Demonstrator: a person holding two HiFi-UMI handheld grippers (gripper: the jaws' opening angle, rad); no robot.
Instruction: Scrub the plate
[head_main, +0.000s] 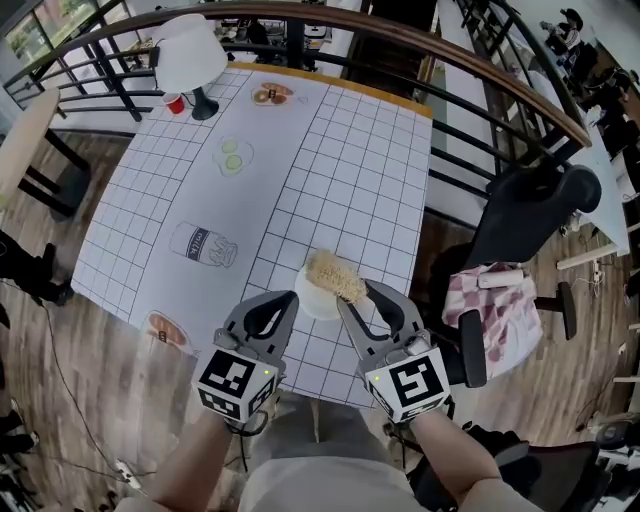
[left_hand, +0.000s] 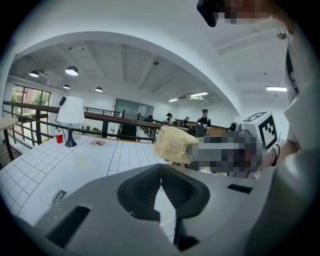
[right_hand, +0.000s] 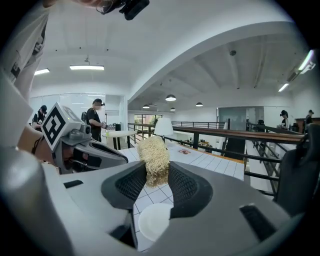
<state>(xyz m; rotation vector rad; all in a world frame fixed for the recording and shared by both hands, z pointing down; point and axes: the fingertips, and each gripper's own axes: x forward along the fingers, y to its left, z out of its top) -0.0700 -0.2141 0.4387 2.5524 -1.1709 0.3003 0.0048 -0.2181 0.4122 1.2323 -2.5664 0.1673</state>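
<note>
A small white plate (head_main: 313, 297) lies on the gridded table near its front edge; it also shows below the jaws as the plate (right_hand: 155, 221) in the right gripper view. My right gripper (head_main: 352, 294) is shut on a tan fibrous scrubber (head_main: 334, 275), held up above the plate, and the scrubber (right_hand: 154, 160) sticks out past the jaws. My left gripper (head_main: 290, 297) hovers just left of the plate with its jaws closed together and nothing between them. From the left gripper view the scrubber (left_hand: 174, 144) hangs ahead to the right.
The white gridded mat (head_main: 300, 180) carries printed pictures. A white lamp (head_main: 190, 55) and a red cup (head_main: 175, 103) stand at the far left corner. A black railing (head_main: 480, 70) runs behind the table. A chair (head_main: 520, 215) with a checked cloth (head_main: 490, 305) stands at the right.
</note>
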